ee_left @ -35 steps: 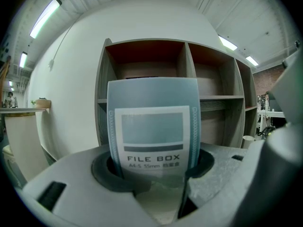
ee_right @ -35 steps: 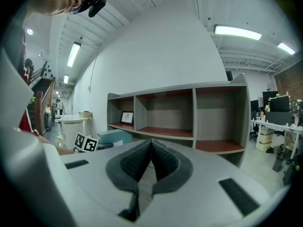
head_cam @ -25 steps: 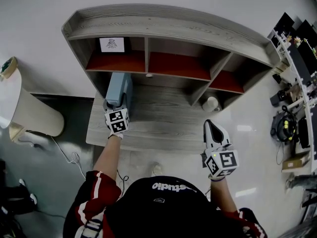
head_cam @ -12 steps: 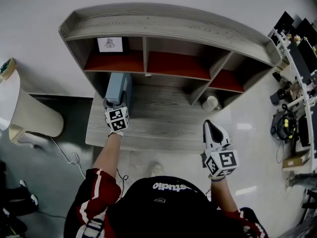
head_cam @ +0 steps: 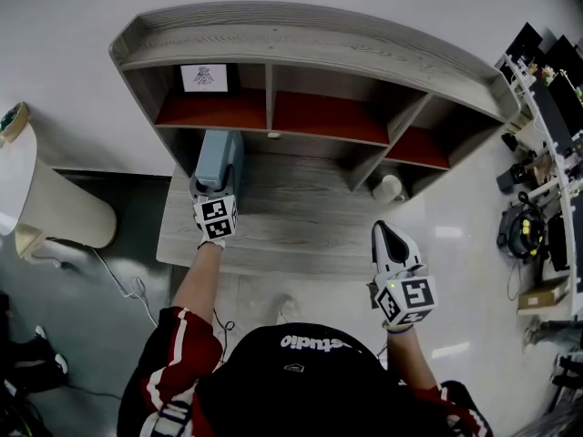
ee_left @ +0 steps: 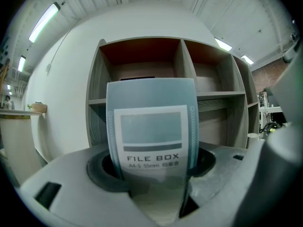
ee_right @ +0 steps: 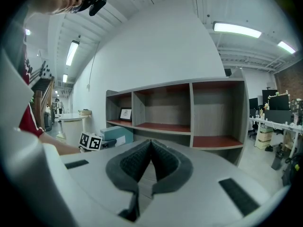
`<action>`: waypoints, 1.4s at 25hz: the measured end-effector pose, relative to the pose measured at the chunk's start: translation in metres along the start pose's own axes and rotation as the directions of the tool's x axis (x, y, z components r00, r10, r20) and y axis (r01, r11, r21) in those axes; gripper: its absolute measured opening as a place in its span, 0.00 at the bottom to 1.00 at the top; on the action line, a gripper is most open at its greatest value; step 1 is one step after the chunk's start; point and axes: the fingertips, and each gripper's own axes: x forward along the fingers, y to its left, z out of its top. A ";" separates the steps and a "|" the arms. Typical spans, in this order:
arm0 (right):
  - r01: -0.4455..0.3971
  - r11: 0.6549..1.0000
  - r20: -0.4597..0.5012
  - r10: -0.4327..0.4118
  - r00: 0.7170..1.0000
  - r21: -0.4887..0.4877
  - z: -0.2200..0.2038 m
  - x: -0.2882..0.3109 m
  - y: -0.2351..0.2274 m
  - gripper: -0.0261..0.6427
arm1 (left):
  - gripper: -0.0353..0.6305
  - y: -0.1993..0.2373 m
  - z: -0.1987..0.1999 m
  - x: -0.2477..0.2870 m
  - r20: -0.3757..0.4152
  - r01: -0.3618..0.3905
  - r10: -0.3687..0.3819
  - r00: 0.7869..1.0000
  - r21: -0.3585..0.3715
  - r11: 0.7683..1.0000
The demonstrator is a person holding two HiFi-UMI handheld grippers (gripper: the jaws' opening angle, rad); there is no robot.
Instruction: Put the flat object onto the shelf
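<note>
A pale blue file box (head_cam: 219,157) stands on the wooden desk (head_cam: 301,217), its far end at the low left opening of the shelf unit (head_cam: 319,121). In the left gripper view its labelled spine (ee_left: 151,126) fills the space between the jaws. My left gripper (head_cam: 211,188) sits at the box's near end. Its jaws are opening, with the box still between them. My right gripper (head_cam: 389,235) hovers over the desk's front right edge, shut and empty, its pads meeting at the tip (ee_right: 150,143).
A framed picture (head_cam: 205,79) stands in the upper left red-floored compartment. A white cup (head_cam: 389,189) sits on the desk by the right divider. A cream round table (head_cam: 55,208) is at the left, and cluttered racks (head_cam: 547,107) are at the right.
</note>
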 end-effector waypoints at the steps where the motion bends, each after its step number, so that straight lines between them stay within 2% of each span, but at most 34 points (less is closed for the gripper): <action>1: 0.000 1.000 0.001 0.000 1.000 -0.001 0.000 -0.001 0.001 0.04 | 0.49 0.001 0.001 -0.001 0.001 -0.002 0.002 1.000 0.002 1.000; 8: -0.004 1.000 0.005 0.004 1.000 0.001 -0.003 -0.008 0.008 0.04 | 0.50 0.005 0.016 -0.014 0.030 -0.006 0.007 1.000 -0.009 1.000; 17: -0.031 0.999 0.025 0.031 0.999 -0.007 0.003 -0.022 0.040 0.04 | 0.50 0.008 0.034 -0.040 0.056 0.002 0.000 0.998 -0.031 1.000; 35: -0.024 0.999 0.061 0.022 0.998 0.025 0.011 -0.059 0.098 0.04 | 0.50 -0.001 0.065 -0.110 0.088 0.096 -0.090 0.992 -0.066 0.993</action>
